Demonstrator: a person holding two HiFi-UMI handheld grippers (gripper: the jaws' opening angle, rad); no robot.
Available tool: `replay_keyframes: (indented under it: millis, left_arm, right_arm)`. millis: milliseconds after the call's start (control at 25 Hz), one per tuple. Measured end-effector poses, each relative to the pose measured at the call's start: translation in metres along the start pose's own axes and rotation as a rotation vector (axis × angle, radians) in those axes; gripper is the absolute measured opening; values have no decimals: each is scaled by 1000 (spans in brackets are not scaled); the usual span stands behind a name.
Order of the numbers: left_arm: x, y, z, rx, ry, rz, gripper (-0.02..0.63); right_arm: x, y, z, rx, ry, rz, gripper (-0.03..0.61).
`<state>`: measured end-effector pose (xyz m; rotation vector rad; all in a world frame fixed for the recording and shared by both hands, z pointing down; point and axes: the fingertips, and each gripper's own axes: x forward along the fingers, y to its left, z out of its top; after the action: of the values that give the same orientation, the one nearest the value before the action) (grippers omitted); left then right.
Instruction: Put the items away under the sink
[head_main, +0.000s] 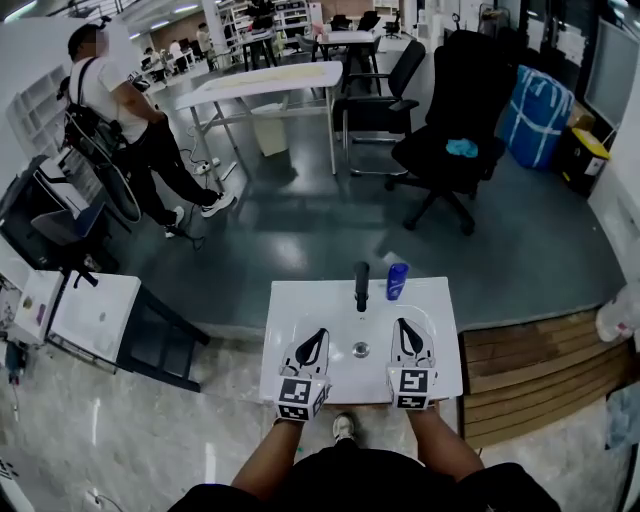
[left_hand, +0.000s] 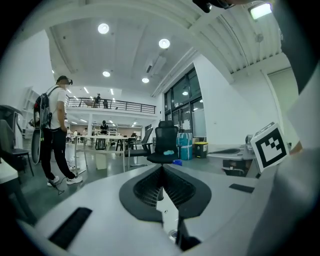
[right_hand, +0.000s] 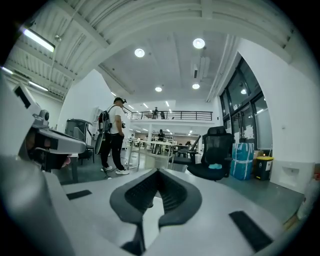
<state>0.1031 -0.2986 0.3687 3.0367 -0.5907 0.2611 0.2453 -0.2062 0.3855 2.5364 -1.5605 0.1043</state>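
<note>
Nearest the camera, the person's forearms reach out over a white sink (head_main: 300, 300), with one shoe (head_main: 344, 428) showing below its front edge. The left gripper (head_main: 320, 334) and the right gripper (head_main: 401, 323) hover side by side over the basin on either side of the drain (head_main: 361, 349). Both have their jaws pressed together with nothing between them. At the back of the sink top the dark faucet (head_main: 361, 285) stands upright, and the blue bottle (head_main: 397, 281) stands just beside it on the right, well clear of both grippers.

Wooden boards (head_main: 540, 375) lie to the right of the sink and a white cabinet (head_main: 95, 315) sits to its left. Beyond them a grey floor (head_main: 300, 220) stretches to a black office chair (head_main: 455, 120) with a light blue thing (head_main: 462, 148) on its seat. Farther off are a white table (head_main: 270, 85), a blue bag (head_main: 537, 115), a yellow-lidded bin (head_main: 585, 155), and a person (head_main: 120, 110) wearing a backpack.

Only the head view shows the sink top and the bottle's place on it. The gripper views look level across the room instead. The left gripper view shows round ceiling lights (left_hand: 164, 43), a railed balcony (left_hand: 115, 105), tall windows (left_hand: 182, 107) and the other gripper's marker cube (left_hand: 271, 146) at its right edge. The right gripper view shows the same hall, with the backpack wearer standing left of centre.
</note>
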Motion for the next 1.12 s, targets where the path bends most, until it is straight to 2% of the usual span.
replay_keyframes:
  millis: [240, 560, 600, 640, 680, 760, 920, 1120]
  left_arm:
    - [27, 4, -7, -12, 21, -63, 15]
    - [57, 25, -14, -14, 39, -77, 15]
    - [61, 29, -15, -15, 43, -77, 15]
    - [65, 32, -16, -15, 47, -76, 15]
    - [68, 34, -17, -15, 50, -76, 15]
    - [74, 37, -18, -14, 54, -78, 15]
    - [83, 45, -21, -16, 67, -78, 15]
    - [90, 58, -32, -22, 87, -71, 15]
  right_arm:
    - [37, -17, -20, 34, 51, -42, 20]
    - [83, -26, -48, 58, 144, -47, 30]
    - [89, -26, -51, 65, 158, -41, 75]
    - [95, -26, -55, 70, 173, -37, 152]
    - [100, -27, -59, 71, 186, -37, 192]
    - [109, -31, -69, 67, 212, -45, 202]
    - [131, -40, -94, 82, 276, -61, 307]
    - [157, -48, -123, 111, 345, -83, 331]
